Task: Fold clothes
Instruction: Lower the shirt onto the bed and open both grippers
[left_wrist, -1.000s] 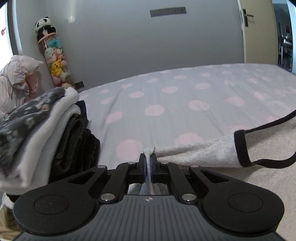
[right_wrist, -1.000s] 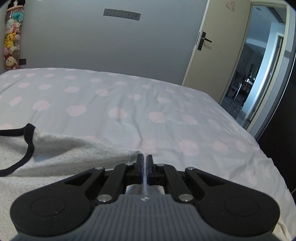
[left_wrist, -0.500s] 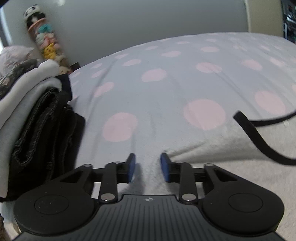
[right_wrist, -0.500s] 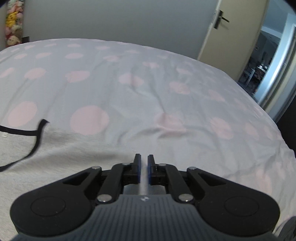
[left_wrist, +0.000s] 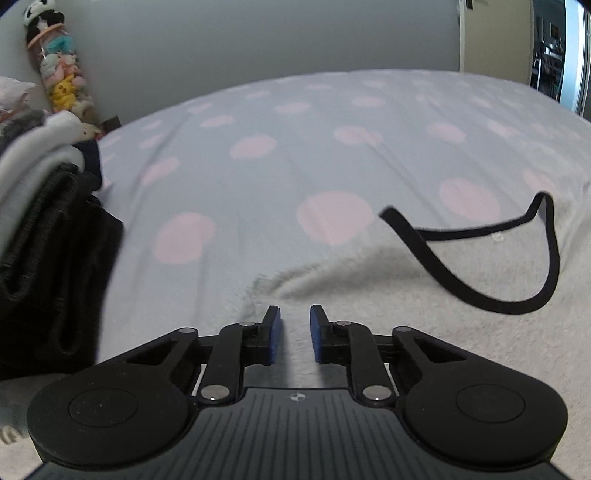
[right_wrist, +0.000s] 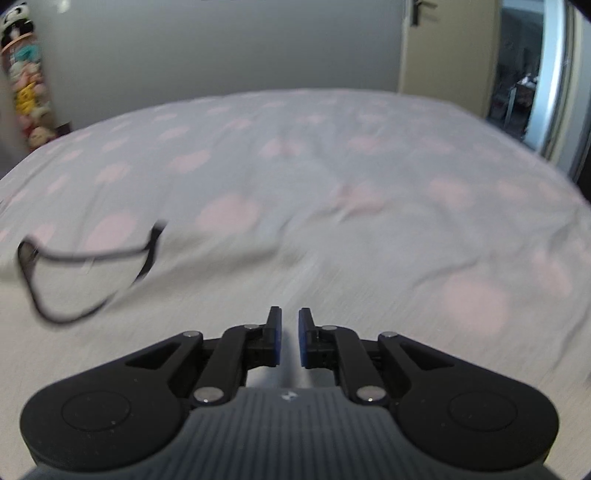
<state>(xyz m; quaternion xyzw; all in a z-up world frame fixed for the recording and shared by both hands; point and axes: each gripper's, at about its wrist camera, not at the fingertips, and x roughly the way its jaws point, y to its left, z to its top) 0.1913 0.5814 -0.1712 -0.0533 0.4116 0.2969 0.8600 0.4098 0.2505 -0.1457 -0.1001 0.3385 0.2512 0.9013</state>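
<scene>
**A:** So where was the top (left_wrist: 461, 332) in this one?

**B:** Flat on the bed (left_wrist: 332, 155), the sheet with the pink dots. Grey fuzzy thing with a black trim (left_wrist: 480, 295) round the neck. In the left wrist view it filled the lower right, and its corner poked out just ahead of the left gripper (left_wrist: 294, 334).

**A:** Was the left one holding it?

**B:** Nope. Its blue fingers (left_wrist: 274, 336) were spread with a clear gap, nothing between them, sitting right over the cloth near that corner.

**A:** And the right?

**B:** The right gripper (right_wrist: 288, 338) had its fingers (right_wrist: 275, 339) parted too, a narrower gap than the left, and nothing pinched. It was over the grey top (right_wrist: 258, 295) as well. That view was pretty smeared, so I couldn't tell exactly where the fabric edge ran on the far side. The trim (right_wrist: 92, 254) showed up as a loop off to the left.

**A:** Anything else around?

**B:** A pile (left_wrist: 44, 206) of folded clothes on the left edge of the left wrist view, light pieces on top and dark ones underneath, sitting on the bed well apart from the top. Behind it, against the grey wall (left_wrist: 258, 37), a tall tube of plush toys (left_wrist: 59, 74) with a panda on top. Far right there was a door (right_wrist: 447, 55) and an opening into another room, too dark to make out.
</scene>
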